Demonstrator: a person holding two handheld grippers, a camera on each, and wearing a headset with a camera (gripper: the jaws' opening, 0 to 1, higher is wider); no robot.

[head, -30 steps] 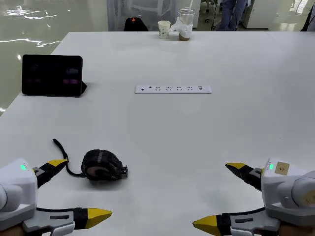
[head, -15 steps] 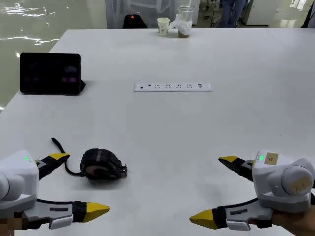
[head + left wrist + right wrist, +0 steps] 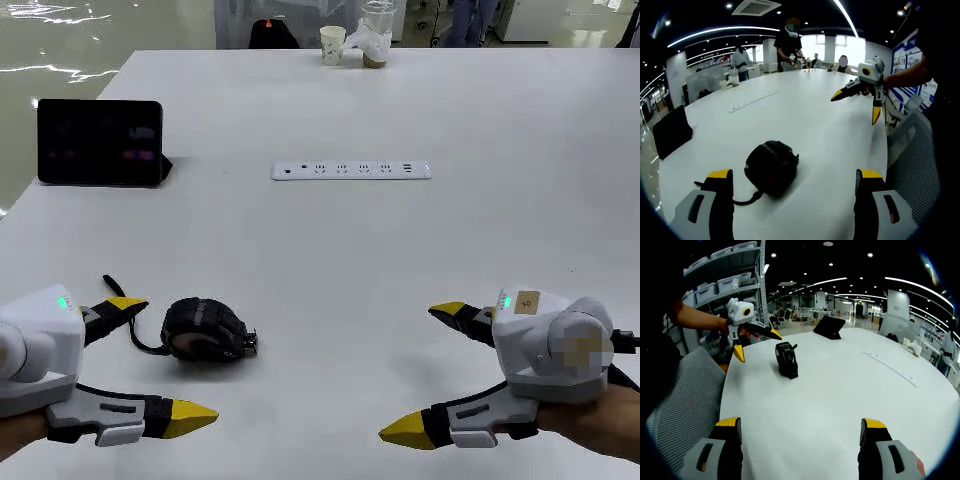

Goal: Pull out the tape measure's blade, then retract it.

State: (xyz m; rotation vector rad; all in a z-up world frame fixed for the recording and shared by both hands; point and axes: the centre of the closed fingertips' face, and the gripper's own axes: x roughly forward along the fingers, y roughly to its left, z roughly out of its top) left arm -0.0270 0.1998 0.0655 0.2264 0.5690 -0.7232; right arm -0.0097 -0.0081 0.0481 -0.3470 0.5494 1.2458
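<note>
Your right tongs [image 3: 418,372] have edged toward the round black tape measure [image 3: 205,328] (left tongs [image 3: 170,357] beside it, both gaping empty), nothing pulled yet.

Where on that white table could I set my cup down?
Widest bare patch of the table: between the tape measure and the right gripper, back to the power strip. Beyond the strip it is bare up to the cups at the far edge. Crowded: near left, where the left gripper faces the tape measure, tablet behind.
</note>
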